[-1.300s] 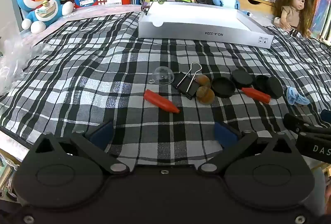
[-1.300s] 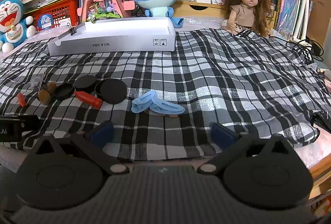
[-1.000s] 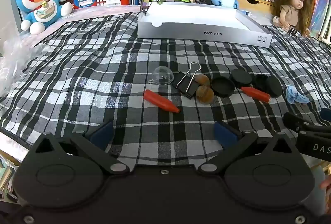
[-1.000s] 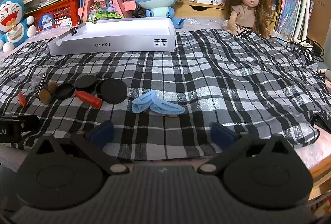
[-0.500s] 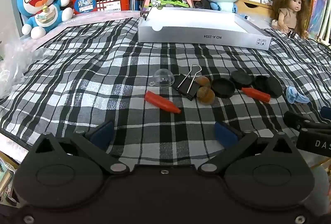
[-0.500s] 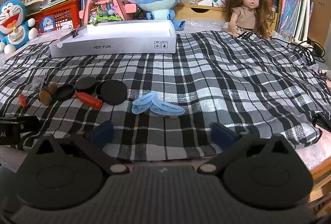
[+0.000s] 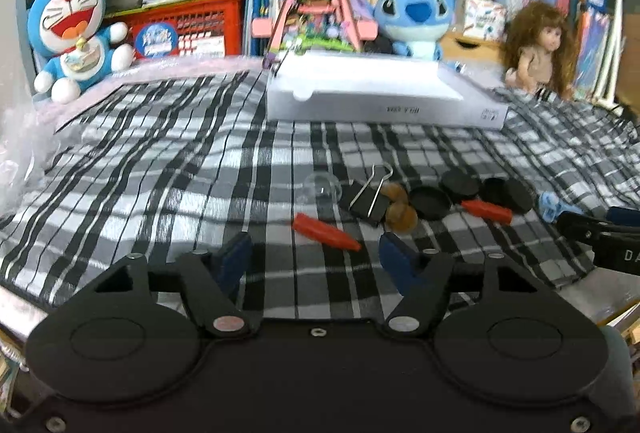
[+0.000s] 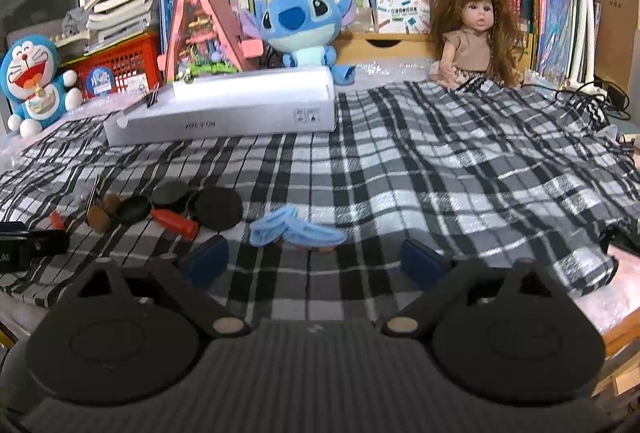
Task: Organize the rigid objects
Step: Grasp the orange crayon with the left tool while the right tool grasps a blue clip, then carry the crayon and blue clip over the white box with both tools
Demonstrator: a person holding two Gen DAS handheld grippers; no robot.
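Observation:
Small objects lie in a row on the checked cloth: an orange-red cone (image 7: 325,233), a clear dome (image 7: 321,187), a black binder clip (image 7: 369,198), brown nuts (image 7: 400,211), black round lids (image 7: 460,189), a second orange piece (image 7: 486,210) and blue clips (image 8: 294,227). A white shallow box (image 7: 384,97) stands behind them. My left gripper (image 7: 316,261) is open and empty, just in front of the orange cone. My right gripper (image 8: 316,261) is open and empty, just in front of the blue clips.
Doraemon plush (image 7: 74,33), Stitch plush (image 7: 412,17), a pink toy house (image 7: 316,1) and a doll (image 8: 476,29) line the back, before bookshelves and a red basket (image 7: 188,29). The table's front edge runs under both grippers. Cables (image 8: 600,93) lie at far right.
Both grippers have dropped lower and moved forward toward the row of objects. The left jaws have narrowed somewhat. No object has moved.

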